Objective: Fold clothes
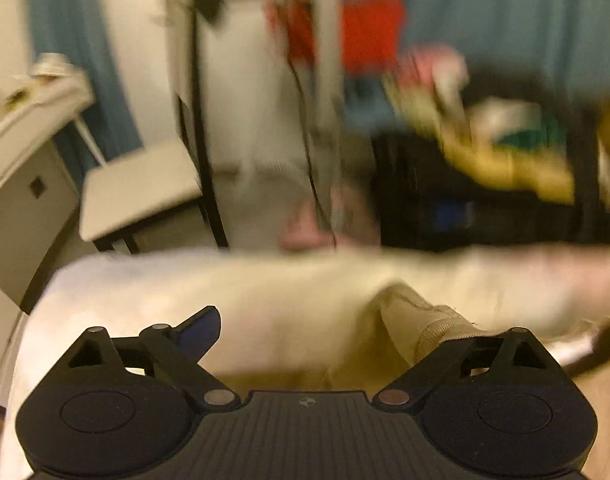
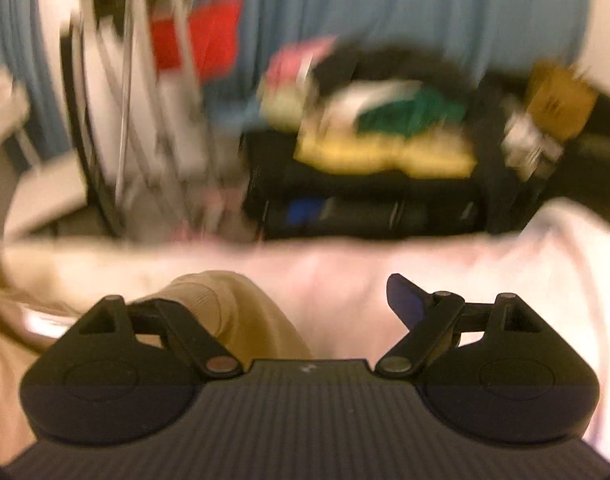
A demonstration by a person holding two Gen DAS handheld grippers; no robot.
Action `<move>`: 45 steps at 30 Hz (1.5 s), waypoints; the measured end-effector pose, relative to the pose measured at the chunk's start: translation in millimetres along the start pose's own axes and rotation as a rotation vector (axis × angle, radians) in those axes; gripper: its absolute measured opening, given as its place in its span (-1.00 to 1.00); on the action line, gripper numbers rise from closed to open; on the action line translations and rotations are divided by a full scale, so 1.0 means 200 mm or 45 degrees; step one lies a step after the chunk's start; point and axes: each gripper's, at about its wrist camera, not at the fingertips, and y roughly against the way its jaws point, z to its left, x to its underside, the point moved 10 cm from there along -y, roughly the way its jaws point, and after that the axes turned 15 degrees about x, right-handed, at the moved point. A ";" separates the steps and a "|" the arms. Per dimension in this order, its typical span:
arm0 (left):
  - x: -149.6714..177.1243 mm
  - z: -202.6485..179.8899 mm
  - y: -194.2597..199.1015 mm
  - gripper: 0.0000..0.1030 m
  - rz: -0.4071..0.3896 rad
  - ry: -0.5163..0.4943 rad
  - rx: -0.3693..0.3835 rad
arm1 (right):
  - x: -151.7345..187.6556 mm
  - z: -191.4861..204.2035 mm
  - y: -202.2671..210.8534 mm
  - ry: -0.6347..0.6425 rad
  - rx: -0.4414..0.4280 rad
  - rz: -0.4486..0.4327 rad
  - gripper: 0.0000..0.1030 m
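Note:
A beige garment (image 1: 421, 320) with a ribbed edge lies bunched on a white cloth-covered surface (image 1: 185, 288). In the left wrist view my left gripper (image 1: 321, 332) stands open; its left finger with the blue pad (image 1: 201, 330) is bare, and the garment drapes over the right finger. In the right wrist view the same beige garment (image 2: 225, 304) covers the left finger of my right gripper (image 2: 301, 300), which is also open, its blue-padded right finger (image 2: 405, 300) free over the white surface (image 2: 505, 264). Both views are motion-blurred.
Beyond the surface's far edge stands a black case (image 2: 365, 200) heaped with yellow, green and pink clothes (image 2: 385, 152). A drying rack (image 1: 305, 80), a white stool (image 1: 141, 188) and blue curtains (image 2: 385, 0) are behind. A brown box (image 2: 557, 100) sits far right.

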 end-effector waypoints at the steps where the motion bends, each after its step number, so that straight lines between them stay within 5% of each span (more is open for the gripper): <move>1: 0.01 0.01 -0.07 0.86 0.046 -0.028 0.012 | 0.03 0.05 -0.04 0.059 -0.017 0.044 0.66; 4: 0.06 -0.05 -0.18 0.92 0.199 -0.087 0.118 | 0.11 0.17 -0.08 0.235 -0.058 0.131 0.66; 8: 0.02 -0.11 -0.17 0.93 0.216 -0.133 0.186 | 0.09 0.22 0.00 0.312 -0.104 0.104 0.66; 13: -0.02 -0.19 -0.06 0.94 -0.004 -0.084 0.224 | 0.05 0.19 0.15 0.151 -0.204 0.021 0.66; 20: 0.15 -0.35 0.42 0.96 -0.375 -0.031 0.206 | 0.14 0.08 0.41 -0.130 -0.243 -0.175 0.66; 24: 0.41 -0.43 0.70 0.97 -0.517 0.055 0.213 | 0.30 0.04 0.61 -0.234 -0.244 -0.273 0.66; 35: 1.06 -0.54 1.40 0.97 -0.719 0.171 0.296 | 0.74 -0.15 1.40 -0.312 -0.324 -0.475 0.66; 45: 1.41 -0.43 1.88 0.96 -0.669 0.380 0.295 | 1.16 -0.33 1.79 -0.488 -0.360 -0.389 0.66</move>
